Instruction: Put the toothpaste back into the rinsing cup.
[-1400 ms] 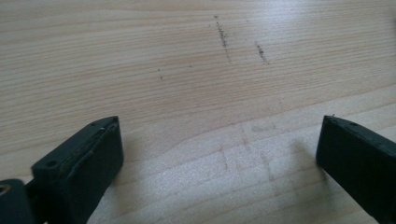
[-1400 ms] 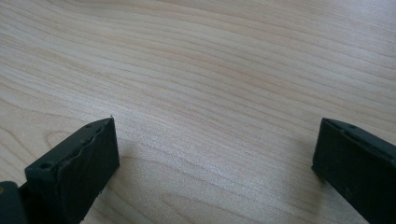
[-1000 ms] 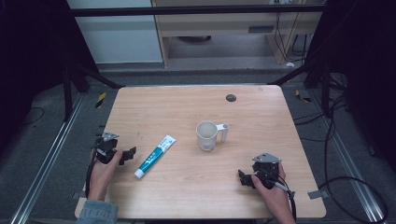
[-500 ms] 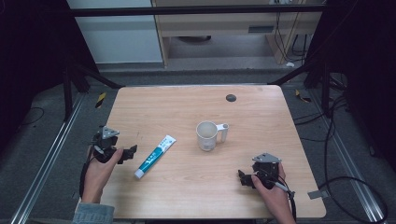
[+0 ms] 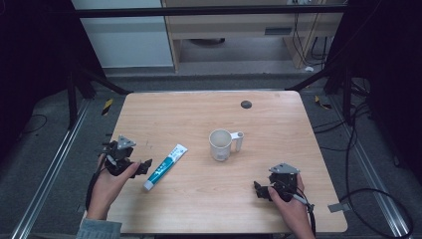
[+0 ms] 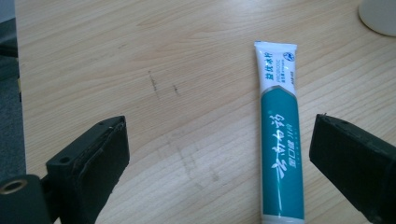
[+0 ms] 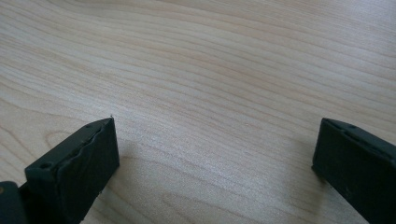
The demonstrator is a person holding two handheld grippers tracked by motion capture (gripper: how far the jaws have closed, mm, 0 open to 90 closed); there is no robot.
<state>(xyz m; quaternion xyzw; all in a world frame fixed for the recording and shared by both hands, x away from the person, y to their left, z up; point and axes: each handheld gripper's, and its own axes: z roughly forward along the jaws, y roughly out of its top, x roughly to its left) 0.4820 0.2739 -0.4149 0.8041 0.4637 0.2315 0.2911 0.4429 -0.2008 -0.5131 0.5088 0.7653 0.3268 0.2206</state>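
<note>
A teal and white toothpaste tube [image 5: 165, 160] lies flat on the wooden table [image 5: 199, 114], left of centre, its white crimped end pointing towards the far right. A white mug [image 5: 220, 144] with its handle to the right stands upright near the middle. My left gripper [image 5: 143, 166] is open just left of the tube's cap end. In the left gripper view the tube [image 6: 280, 135] lies between the wide-apart jaws, closer to the right one, and my left gripper [image 6: 219, 135] holds nothing. My right gripper [image 5: 259, 189] sits low near the front right, open [image 7: 215, 135] over bare wood.
A small dark round disc [image 5: 246, 104] lies near the table's far edge. A corner of the mug [image 6: 380, 16] shows at the top right of the left gripper view. Dark floor, metal rails and cables surround the table.
My left gripper has crept slightly right, towards the toothpaste tube. The right gripper, the tube and the mug have stayed put.
</note>
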